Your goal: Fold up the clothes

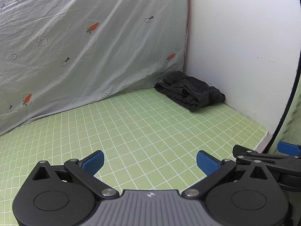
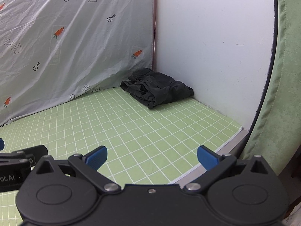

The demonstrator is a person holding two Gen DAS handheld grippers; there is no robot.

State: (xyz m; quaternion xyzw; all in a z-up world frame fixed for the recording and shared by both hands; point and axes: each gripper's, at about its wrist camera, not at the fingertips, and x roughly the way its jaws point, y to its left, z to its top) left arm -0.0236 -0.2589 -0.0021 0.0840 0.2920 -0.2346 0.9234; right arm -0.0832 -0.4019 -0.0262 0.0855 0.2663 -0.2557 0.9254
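Clothes here mean one crumpled black garment (image 1: 190, 90) bunched in the far corner of the green gridded tabletop (image 1: 131, 131), against the white wall (image 1: 240, 47) and carrot-print sheet (image 1: 75, 37). Left tongs (image 1: 150, 163) and right tongs (image 2: 152, 158) hover spread, empty, well short; best drag it to open tabletop before flattening.

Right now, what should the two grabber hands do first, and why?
Probably both should reach forward toward the black garment, bunched in the far corner where the carrot-print sheet meets the white wall. The left gripper and right gripper are both open, hold nothing, and hover over bare green grid mat, apart from it.
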